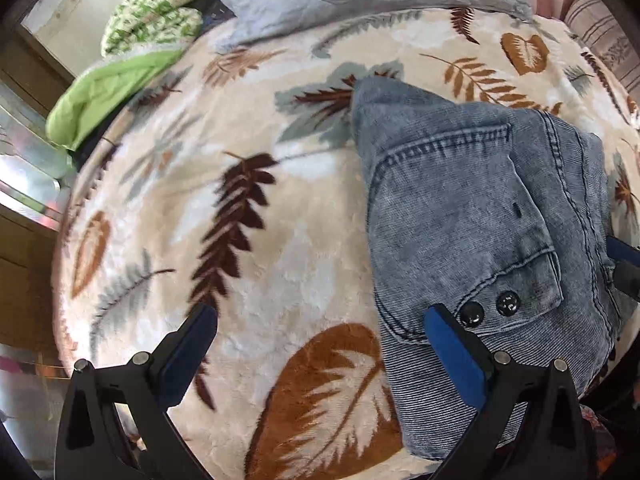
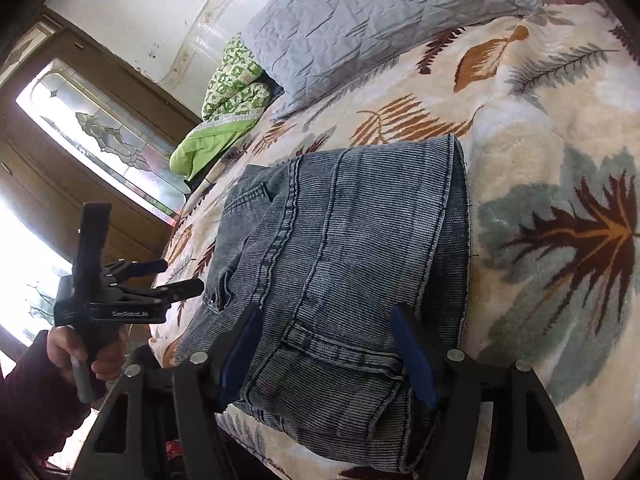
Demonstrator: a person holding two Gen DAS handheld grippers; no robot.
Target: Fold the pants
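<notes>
Folded pants [image 2: 344, 264] lie lengthwise, waistband toward right claw [image 2: 328, 348].

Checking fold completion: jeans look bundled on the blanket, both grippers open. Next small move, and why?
Probably back the right gripper off the folded jeans: its jaws straddle the near edge without clamping. The left gripper is open over the leaf-print blanket, beside the bundle, which looks compact.

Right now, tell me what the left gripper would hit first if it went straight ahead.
Probably the leaf-print blanket: the open left gripper points down at it, beside the folded jeans. Depth is uncertain.
</notes>
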